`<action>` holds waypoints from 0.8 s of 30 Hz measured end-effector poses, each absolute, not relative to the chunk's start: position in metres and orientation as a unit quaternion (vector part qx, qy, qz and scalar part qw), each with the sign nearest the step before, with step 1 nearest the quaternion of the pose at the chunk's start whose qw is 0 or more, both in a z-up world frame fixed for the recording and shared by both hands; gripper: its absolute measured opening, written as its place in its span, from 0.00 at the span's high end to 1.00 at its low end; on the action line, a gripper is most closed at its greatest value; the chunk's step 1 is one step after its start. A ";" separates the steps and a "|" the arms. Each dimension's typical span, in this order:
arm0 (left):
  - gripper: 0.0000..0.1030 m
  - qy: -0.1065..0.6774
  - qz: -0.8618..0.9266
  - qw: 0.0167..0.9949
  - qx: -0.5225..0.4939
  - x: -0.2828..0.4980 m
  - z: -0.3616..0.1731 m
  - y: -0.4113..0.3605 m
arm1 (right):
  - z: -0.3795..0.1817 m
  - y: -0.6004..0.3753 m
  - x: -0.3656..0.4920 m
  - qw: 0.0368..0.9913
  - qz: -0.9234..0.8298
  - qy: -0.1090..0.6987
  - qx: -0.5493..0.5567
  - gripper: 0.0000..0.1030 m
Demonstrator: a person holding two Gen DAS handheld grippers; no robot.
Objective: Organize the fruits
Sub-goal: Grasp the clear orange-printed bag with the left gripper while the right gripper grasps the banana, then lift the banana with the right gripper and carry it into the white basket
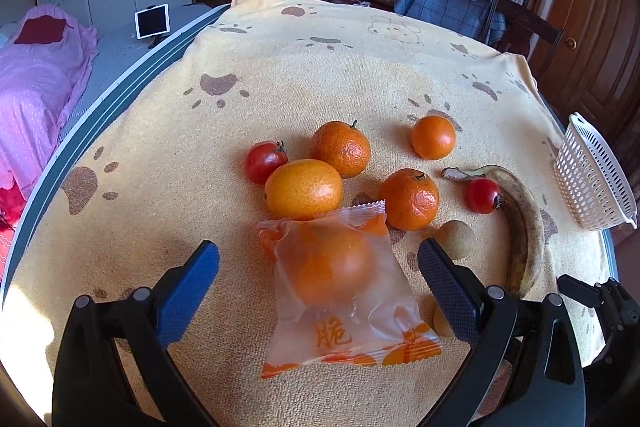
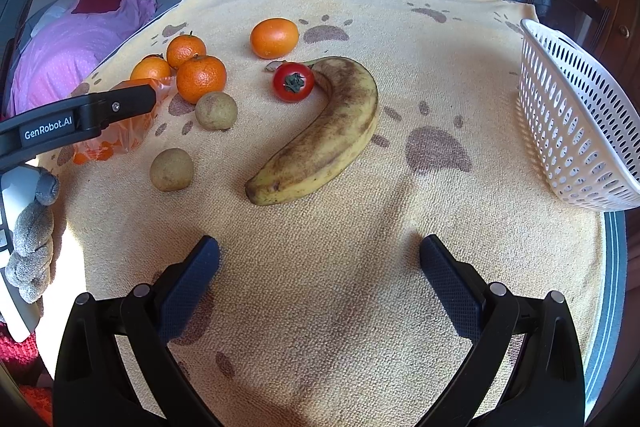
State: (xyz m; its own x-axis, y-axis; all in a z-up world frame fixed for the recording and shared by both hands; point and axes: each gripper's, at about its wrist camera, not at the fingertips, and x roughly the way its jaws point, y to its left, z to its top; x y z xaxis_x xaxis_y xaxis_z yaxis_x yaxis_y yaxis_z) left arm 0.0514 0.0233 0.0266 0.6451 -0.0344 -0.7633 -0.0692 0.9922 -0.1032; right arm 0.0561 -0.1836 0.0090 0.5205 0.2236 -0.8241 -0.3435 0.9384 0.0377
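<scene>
Fruits lie scattered on the desk, which is covered by a yellow towel printed with brown paw marks [image 2: 320,267], and I take the long, brown-spotted yellow banana [image 2: 320,135] as my landmark. A small red tomato with a green calyx [image 2: 293,82] touches the banana's stem end. One smooth orange mandarin [image 2: 274,38] sits just beyond that tomato. Left of the banana are two round tan-brown longan-like fruits [image 2: 216,110], one nearer me than the other. Further left, three orange mandarins [image 1: 409,199] cluster with a second red tomato [image 1: 264,161]. A clear plastic packet printed in orange, holding an orange fruit [image 1: 340,291], lies on the towel at the near edge of that cluster. Well to the right of the banana, a white perforated plastic basket [image 2: 576,119] stands at the desk's edge; from these views I cannot see into it.

My left gripper [image 1: 318,279] is spread wide, its blue fingers on either side of the packet without touching it. My right gripper [image 2: 320,279] is also spread wide, holding nothing, over bare towel on the near side of the banana.
</scene>
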 end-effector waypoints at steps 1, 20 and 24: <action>0.05 0.425 0.012 0.903 -0.065 0.052 0.025 0.025 | 0.010 -0.184 0.057 0.868 0.166 0.463 -0.063 0.02; 0.46 0.436 -0.029 0.896 -0.082 0.043 0.025 0.028 | 0.047 -0.199 0.103 0.885 0.132 0.446 0.018 0.24; 0.46 0.435 -0.028 0.896 -0.083 0.038 0.026 0.031 | 0.038 -0.194 0.120 0.879 0.125 0.461 0.007 0.38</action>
